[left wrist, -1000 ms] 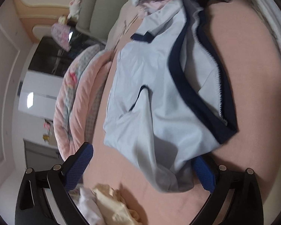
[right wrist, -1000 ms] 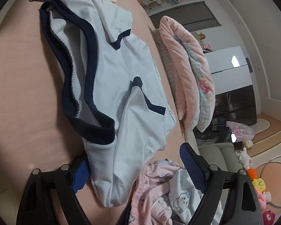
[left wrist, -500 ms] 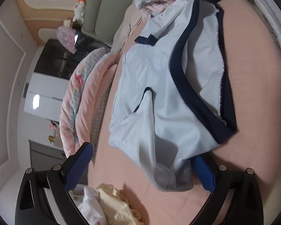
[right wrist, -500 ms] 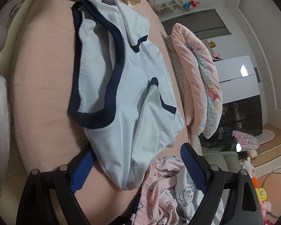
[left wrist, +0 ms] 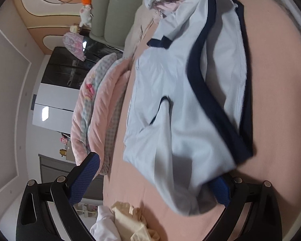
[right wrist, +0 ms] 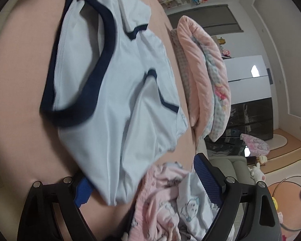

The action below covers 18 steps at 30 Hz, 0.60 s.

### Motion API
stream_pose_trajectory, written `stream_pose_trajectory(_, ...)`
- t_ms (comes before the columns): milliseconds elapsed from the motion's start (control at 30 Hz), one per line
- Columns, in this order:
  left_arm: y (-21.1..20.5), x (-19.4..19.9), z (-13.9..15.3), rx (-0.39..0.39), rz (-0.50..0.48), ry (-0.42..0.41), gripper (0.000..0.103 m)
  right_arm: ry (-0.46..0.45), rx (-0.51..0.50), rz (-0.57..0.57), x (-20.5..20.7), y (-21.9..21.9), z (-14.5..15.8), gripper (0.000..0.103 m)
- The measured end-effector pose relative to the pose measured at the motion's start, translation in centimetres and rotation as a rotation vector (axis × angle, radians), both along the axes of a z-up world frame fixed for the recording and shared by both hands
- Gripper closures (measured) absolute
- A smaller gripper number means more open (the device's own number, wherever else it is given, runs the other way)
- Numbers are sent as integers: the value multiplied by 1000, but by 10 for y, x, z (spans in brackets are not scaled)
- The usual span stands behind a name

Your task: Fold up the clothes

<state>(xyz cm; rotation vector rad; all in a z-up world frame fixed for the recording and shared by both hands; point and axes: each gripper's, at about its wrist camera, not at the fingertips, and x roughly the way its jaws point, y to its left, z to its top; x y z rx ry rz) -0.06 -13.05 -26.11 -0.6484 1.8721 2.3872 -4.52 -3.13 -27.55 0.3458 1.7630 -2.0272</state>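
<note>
Two hand-held grippers face one pale blue garment [left wrist: 182, 104] with navy trim, spread on the pink bed [left wrist: 277, 64] across mid-frame. Left hand-held gripper [left wrist: 152, 182], lower frame, stands wide, fabric draped over its right finger. Right hand-held gripper [right wrist: 144, 178] likewise spread wide, cloth over its left finger; pink printed clothes [right wrist: 162, 200] lie between its fingers.

The pale blue garment [left wrist: 170, 104] is thin, smooth, matt cloth with a darker navy ribbed trim [left wrist: 206, 100]. It lies on a bed [left wrist: 275, 80] covered in matt pink fabric. The folded quilt [left wrist: 96, 112] looks plush and padded. Each hand-held gripper, left [left wrist: 156, 182] and right [right wrist: 146, 178], is matt black plastic with textured blue rubbery pads [left wrist: 84, 176] and shiny metal screws [left wrist: 60, 179]. The dark cabinet [left wrist: 70, 70] is glossy.
</note>
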Motion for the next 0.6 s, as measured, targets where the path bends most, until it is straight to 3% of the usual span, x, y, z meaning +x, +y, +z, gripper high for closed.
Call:
stream_pose_trajectory(100,2,1,-1,-11,1,-4,3,-27,-18,-11,1,-2,-3,16)
stream_pose_trajectory(133,2,1,-1,-7,10,-12,8,-36,-23,-14,2,-2,-4,18)
stream_pose_trajectory(167,1,3,-1,0,14,-23,12,-45,-29,-18,2,-3,-5,26)
stream_pose_trajectory(200,1,6,-4,12,9,-42,27,-54,-35,-21,2,-3,-5,32)
stream_pose_trajectory(233,1,11,-8,26,3,-69,49,-63,-41,-25,3,-4,-6,44)
stream_pose_trajectory(267,2,16,-14,24,-4,-82,63,-74,-50,-28,3,-4,-7,54)
stream_pose_trajectory(300,5,20,-21,3,-16,-76,85,-92,-69,-30,3,-2,-7,57)
stream_pose_trajectory(333,8,25,-29,-18,-27,-70,96,-110,-88,-33,2,0,-7,58)
stream_pose_trajectory(400,9,24,-29,-11,-26,-94,96,-143,-112,-35,2,3,-8,65)
stream_pose_trajectory(467,4,16,-22,61,6,-147,96,-170,-126,-34,1,5,-10,74)
stream_pose_trajectory(533,0,10,-19,124,24,-175,97,-182,-118,-25,1,5,-11,79)
stream_pose_trajectory(600,-2,8,-17,136,23,-183,97,-192,-107,-20,-2,4,-10,82)
